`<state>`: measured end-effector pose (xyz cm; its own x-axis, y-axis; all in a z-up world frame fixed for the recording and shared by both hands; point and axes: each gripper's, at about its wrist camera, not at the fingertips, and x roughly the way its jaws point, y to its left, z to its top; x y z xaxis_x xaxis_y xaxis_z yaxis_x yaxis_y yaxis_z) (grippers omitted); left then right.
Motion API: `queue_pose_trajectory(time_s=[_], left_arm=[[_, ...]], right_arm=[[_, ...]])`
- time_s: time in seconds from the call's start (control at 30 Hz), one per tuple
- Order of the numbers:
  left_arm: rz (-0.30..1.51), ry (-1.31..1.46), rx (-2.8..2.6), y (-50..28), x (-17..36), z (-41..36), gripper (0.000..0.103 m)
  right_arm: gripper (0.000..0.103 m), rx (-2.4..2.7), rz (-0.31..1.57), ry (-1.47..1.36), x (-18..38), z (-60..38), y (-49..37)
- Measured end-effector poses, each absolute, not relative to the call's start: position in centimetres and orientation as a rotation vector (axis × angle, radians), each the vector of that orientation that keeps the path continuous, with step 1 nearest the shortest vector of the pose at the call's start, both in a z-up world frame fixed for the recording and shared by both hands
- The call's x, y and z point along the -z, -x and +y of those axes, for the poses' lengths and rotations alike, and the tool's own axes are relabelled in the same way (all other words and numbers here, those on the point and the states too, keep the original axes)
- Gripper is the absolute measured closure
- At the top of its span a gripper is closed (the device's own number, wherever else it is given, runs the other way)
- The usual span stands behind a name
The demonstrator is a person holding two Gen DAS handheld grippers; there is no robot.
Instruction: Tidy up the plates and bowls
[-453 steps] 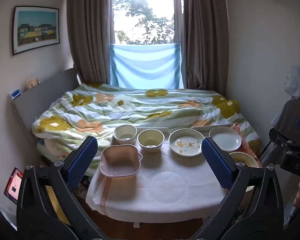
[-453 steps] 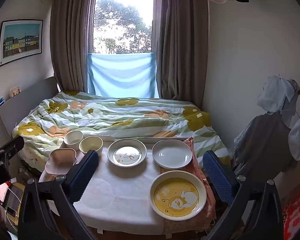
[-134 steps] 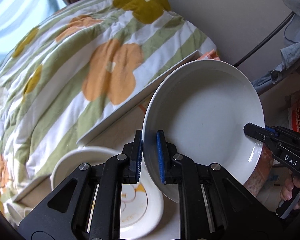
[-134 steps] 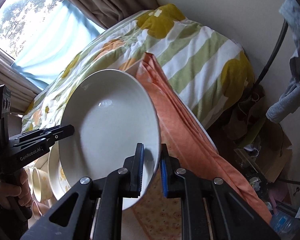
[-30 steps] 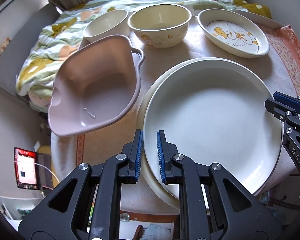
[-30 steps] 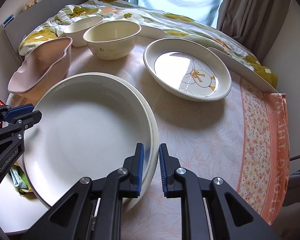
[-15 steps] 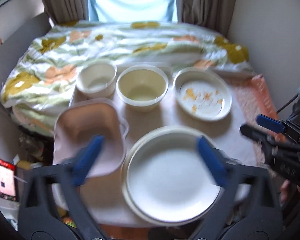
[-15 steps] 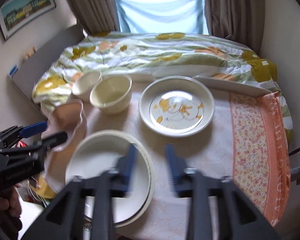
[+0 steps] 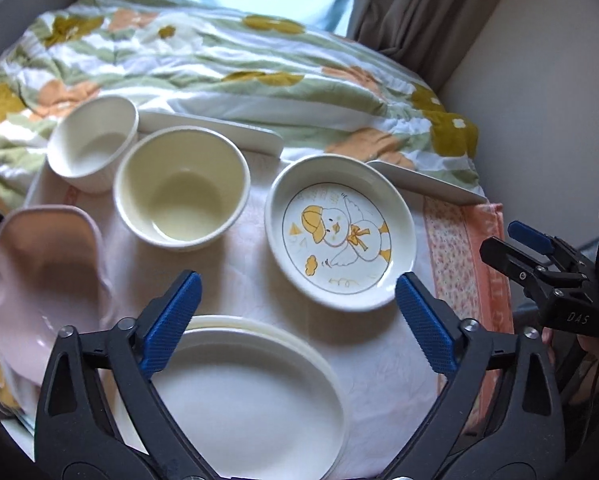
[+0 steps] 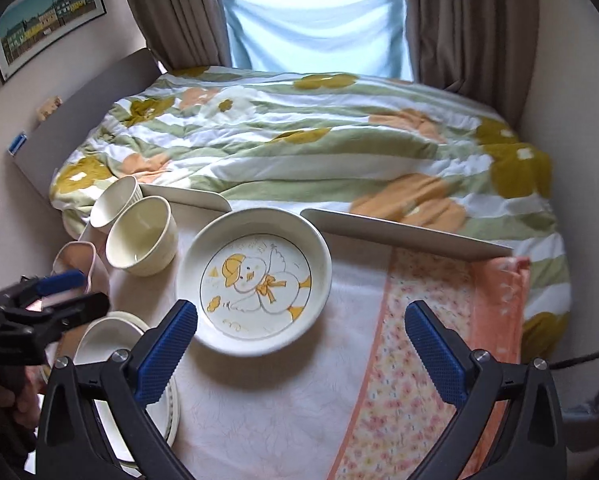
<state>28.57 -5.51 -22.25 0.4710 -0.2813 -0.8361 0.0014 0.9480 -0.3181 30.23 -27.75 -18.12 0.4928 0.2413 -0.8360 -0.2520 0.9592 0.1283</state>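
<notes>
left wrist view shows the white plate (image 9: 243, 400) lying on top of a second plate (image 9: 291, 340) at the near edge of the table (image 9: 379, 364), the two stacked, the lower rim peeping out along the far side. just beyond, to the right, sits the duck plate (image 9: 339, 236), flat on the pale cloth and apart from the stack. far left of that stand a cream bowl (image 9: 181, 194) and, behind it and touching or nearly so, a white cup-like bowl (image 9: 93, 148). a pink dish (image 9: 39, 280) lies at the left edge, close beside the stack. the left gripper (image 9: 297, 320) hangs above the stack with its blue pads spread wide; its jaws have just been opening and then easing in a touch, and nothing is between them. from the right wrist view the right gripper (image 10: 299, 344) is likewise spread wide, its jaws having just been opening, holding nothing, over the bare cloth near the duck plate (image 10: 255, 280), with the stacked plates (image 10: 107, 344) low at the left. an orange floral cloth (image 10: 431, 360) covers the table's right side. past the table lies a bed with a striped floral quilt (image 10: 299, 148), then brown curtains (image 10: 459, 12) and a blue cloth (image 10: 315, 20) at the window.
</notes>
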Motion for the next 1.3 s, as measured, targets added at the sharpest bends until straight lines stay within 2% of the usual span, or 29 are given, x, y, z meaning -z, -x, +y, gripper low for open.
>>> queue_pose_trajectory(time_s=[0.07,0.17,0.23,0.33,0.4,0.5,0.53,0.57,0.7,0.93,1.3], left_arm=[[1.116,0.311,0.138,-30.1,24.2,-6.3,0.027],[1.172,0.33,0.085,-31.7,26.9,-7.2,0.042],[1.201,0.335,0.053,-32.5,28.5,-7.8,0.046],[1.241,0.336,0.013,-33.5,30.4,-8.5,0.053],[1.258,0.345,-0.005,-33.9,31.2,-8.7,0.057],[1.265,0.335,-0.033,-34.3,31.8,-9.0,0.069],[1.263,0.329,-0.037,-34.4,31.8,-9.1,0.076],[1.261,0.33,-0.043,-34.5,31.8,-9.1,0.076],[1.256,0.333,-0.07,-34.4,31.7,-9.1,0.077],[1.256,0.302,-0.086,-34.2,30.9,-9.7,0.078],[1.173,0.229,-0.019,-31.7,24.9,-10.4,0.079]], right_arm=[[0.0,-0.335,1.047,0.02,19.7,-28.3,-32.5],[0.0,-0.415,1.122,-0.005,22.8,-28.8,-35.5],[0.004,-0.469,1.16,-0.025,24.8,-29.0,-36.9],[0.025,-0.545,1.199,-0.014,26.9,-28.5,-38.2],[0.042,-0.59,1.226,-0.011,28.1,-28.2,-38.9],[0.054,-0.645,1.227,-0.005,28.9,-27.9,-39.4],[0.059,-0.662,1.23,-0.001,29.1,-27.8,-39.4],[0.073,-0.676,1.235,0.003,29.4,-27.6,-39.5],[0.087,-0.663,1.232,0.029,29.8,-27.7,-39.8],[0.088,-0.665,1.226,-0.017,29.5,-28.5,-39.6],[0.088,-0.612,1.147,-0.048,24.5,-29.6,-36.8]])
